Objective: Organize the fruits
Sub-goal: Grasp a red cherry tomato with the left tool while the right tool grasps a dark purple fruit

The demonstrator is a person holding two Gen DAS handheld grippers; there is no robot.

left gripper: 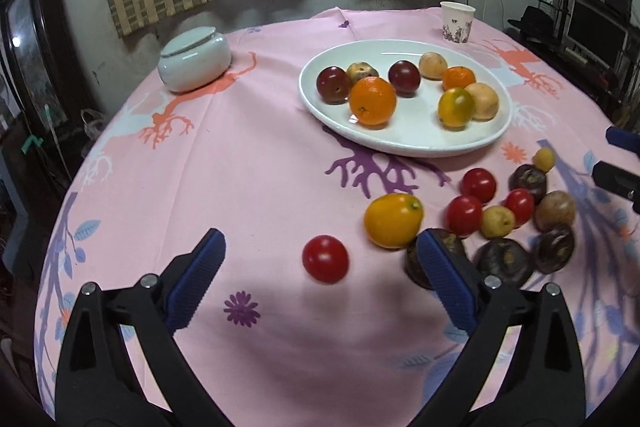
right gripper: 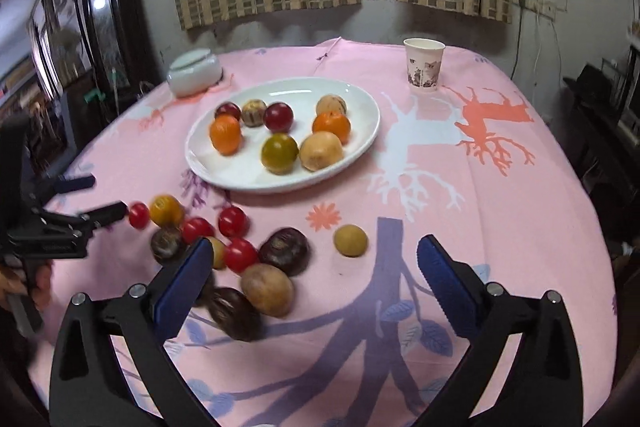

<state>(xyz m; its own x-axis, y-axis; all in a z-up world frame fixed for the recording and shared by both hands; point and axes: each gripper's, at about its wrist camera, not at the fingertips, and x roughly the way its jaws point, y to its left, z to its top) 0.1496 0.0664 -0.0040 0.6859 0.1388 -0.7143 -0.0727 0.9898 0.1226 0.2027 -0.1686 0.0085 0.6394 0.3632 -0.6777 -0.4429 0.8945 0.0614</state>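
A white oval plate holds several fruits: oranges, dark red plums, tan ones and a green-yellow one. Loose fruit lies on the pink cloth in front of it. My left gripper is open, and a lone red tomato lies on the cloth just beyond the gap. A yellow-orange fruit and a cluster of red tomatoes, dark brown fruits and tan fruits sit by its right finger. My right gripper is open and empty. A small yellow-green fruit lies ahead of it, and the cluster sits by its left finger.
A white lidded jar stands at the back left and a paper cup at the back right. The left gripper shows at the right wrist view's left edge, held by a hand. The round table's cloth drops off all around.
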